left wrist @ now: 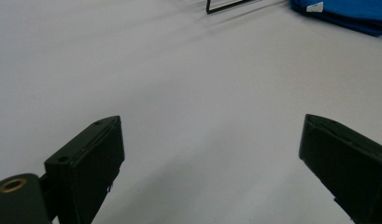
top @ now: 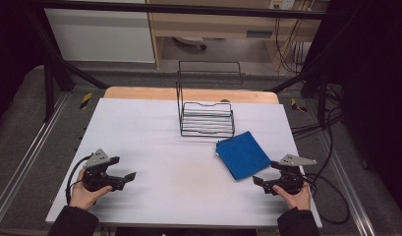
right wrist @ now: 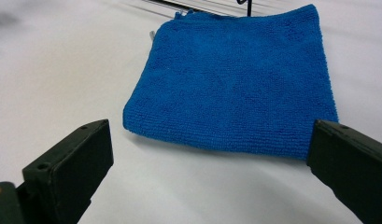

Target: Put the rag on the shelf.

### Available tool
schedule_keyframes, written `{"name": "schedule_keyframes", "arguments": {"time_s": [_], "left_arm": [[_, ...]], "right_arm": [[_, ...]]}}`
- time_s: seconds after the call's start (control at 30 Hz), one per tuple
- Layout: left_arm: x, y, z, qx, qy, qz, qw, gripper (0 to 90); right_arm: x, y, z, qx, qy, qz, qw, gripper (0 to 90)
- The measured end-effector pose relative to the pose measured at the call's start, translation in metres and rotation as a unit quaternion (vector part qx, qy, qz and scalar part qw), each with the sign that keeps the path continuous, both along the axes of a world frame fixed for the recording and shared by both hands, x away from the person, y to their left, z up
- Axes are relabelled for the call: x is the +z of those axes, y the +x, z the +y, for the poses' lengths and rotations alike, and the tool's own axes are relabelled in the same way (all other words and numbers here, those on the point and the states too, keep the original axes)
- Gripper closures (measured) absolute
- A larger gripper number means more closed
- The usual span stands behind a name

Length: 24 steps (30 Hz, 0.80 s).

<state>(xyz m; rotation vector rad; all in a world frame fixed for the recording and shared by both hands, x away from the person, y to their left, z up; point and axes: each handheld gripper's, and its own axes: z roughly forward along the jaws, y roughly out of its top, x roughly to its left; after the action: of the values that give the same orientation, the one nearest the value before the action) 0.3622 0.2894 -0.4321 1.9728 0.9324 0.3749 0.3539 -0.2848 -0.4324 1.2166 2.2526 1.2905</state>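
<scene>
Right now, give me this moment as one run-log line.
left gripper: open, empty | right gripper: open, facing folded blue cloth | wire rack: empty, behind cloth

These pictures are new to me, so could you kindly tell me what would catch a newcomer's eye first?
The folded blue terry cloth stands out most, lying flat on the white table toward its right side, just ahead of the open right gripper. Behind it, near the table's far edge, stands an empty black wire rack. The left gripper, also open, is held low over bare table at the near left.
</scene>
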Motion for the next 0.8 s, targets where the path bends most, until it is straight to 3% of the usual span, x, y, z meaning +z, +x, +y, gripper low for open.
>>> {"name": "schedule_keyframes", "arguments": {"time_s": [0.23, 0.57, 0.73, 0.8], "left_arm": [[-0.001, 0.000, 0.001, 0.003, 0.000, -0.001, 1.0000, 7.2], [-0.001, 0.000, 0.004, 0.007, 0.001, 0.000, 1.0000, 7.7], [-0.001, 0.000, 0.005, 0.012, -0.002, -0.001, 0.9999, 7.9], [-0.001, 0.000, 0.005, 0.012, -0.002, -0.003, 0.9999, 8.2]], "right_arm": [[0.001, 0.000, 0.001, -0.002, -0.003, 0.002, 1.0000, 1.7], [0.005, 0.002, 0.020, 0.004, -0.024, 0.004, 0.9997, 5.8], [0.004, 0.004, 0.034, 0.010, -0.052, 0.008, 0.9986, 9.2], [0.004, 0.004, 0.044, 0.022, -0.061, 0.004, 0.9979, 18.4]]}}
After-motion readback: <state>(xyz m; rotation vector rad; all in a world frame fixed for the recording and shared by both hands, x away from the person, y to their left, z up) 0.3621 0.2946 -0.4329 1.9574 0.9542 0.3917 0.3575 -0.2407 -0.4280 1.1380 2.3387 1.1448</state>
